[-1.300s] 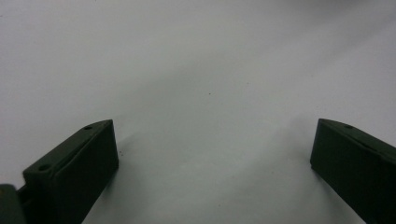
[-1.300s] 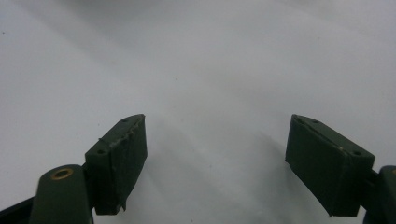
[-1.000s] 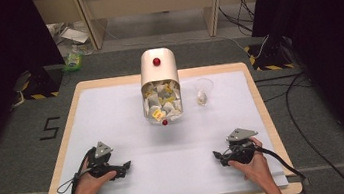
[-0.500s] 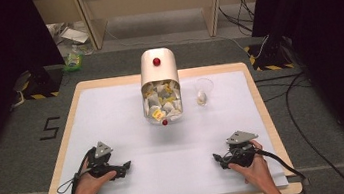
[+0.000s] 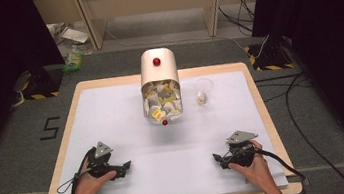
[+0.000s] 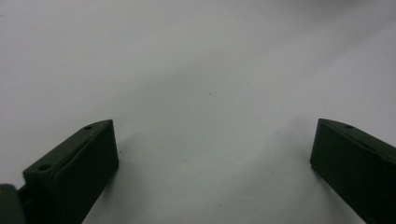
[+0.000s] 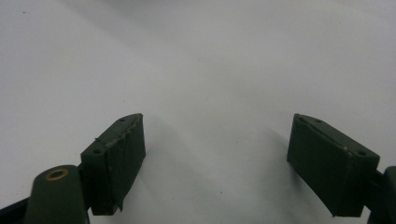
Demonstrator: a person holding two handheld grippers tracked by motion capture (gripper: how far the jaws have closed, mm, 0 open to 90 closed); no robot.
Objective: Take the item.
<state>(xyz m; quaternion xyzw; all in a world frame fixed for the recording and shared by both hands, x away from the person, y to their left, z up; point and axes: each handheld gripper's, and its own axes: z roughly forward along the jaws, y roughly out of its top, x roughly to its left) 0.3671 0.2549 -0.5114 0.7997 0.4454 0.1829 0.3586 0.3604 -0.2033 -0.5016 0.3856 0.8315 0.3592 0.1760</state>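
Both hand-held grippers sit low on the white surface [image 5: 112, 115] at the near edge, well apart from the bin [image 5: 160, 86], which stands at the far middle with its mouth facing the person and packed with tea bags [image 5: 162, 102]. Just beside the bin, on its right, is a clear cup [image 5: 203, 91] with something small and pale in it. The left hand-held gripper [image 5: 125, 167] has its jaws spread wide with nothing between them, and so does the right hand-held gripper [image 5: 217, 160]; both gripper views look down on bare surface between the black jaws.

I judge the step in hand to be the first reach toward the bin. To do it well, bring one hand-held gripper straight at the mouth, jaws kept wide, and aim for a single bag near the front lip rather than digging into the heap. The bin looks light, so the other hand-held gripper could steady its side against sliding.
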